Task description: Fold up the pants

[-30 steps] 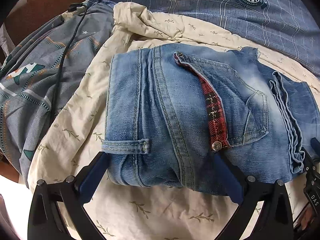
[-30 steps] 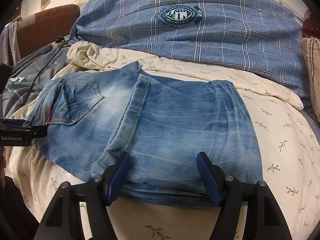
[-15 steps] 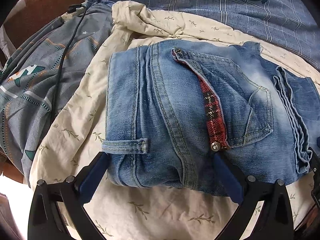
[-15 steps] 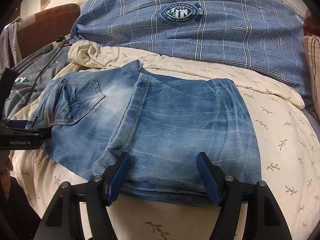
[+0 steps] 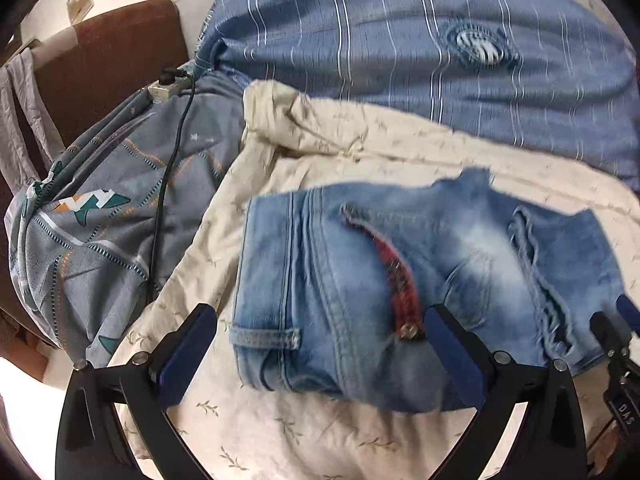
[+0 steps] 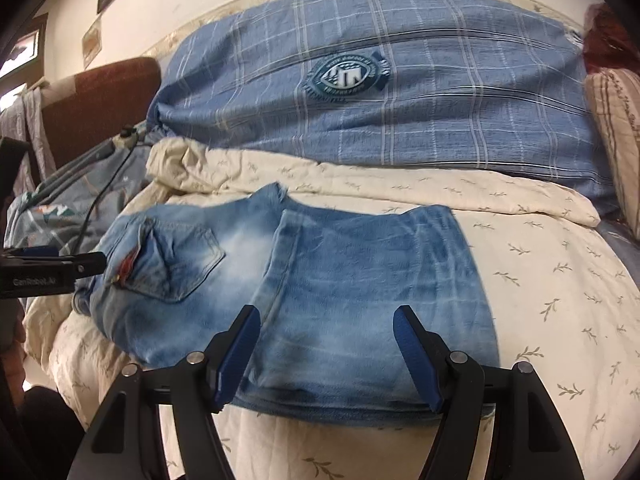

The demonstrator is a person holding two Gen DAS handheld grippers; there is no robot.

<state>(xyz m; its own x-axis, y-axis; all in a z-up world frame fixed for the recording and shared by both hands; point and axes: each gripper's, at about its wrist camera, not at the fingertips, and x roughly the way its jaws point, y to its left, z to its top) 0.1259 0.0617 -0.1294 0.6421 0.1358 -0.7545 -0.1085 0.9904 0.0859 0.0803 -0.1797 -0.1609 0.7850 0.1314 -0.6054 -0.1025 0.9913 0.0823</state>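
The light blue jeans (image 5: 360, 280) lie folded into a compact stack on the cream bedspread (image 5: 280, 432), waist end to the left with a red plaid pocket lining (image 5: 400, 280) showing. In the right wrist view the jeans (image 6: 320, 280) show the legs doubled over the seat. My left gripper (image 5: 320, 344) is open and empty, jaws wide, just in front of the waist end. My right gripper (image 6: 326, 332) is open and empty, over the near edge of the folded leg end. The left gripper (image 6: 60, 264) also shows at the left edge of the right wrist view.
A large blue plaid pillow (image 6: 380, 80) lies behind the jeans. A grey patterned quilt (image 5: 100, 220) with a black cable (image 5: 164, 184) and power strip lies left. A brown headboard (image 5: 108, 56) stands at the far left. A striped pillow (image 6: 616, 128) is at the right.
Both grippers have pulled back and tilted up from the jeans, so more of the pillow and wall shows. The jeans lie still, and both grippers stay open.
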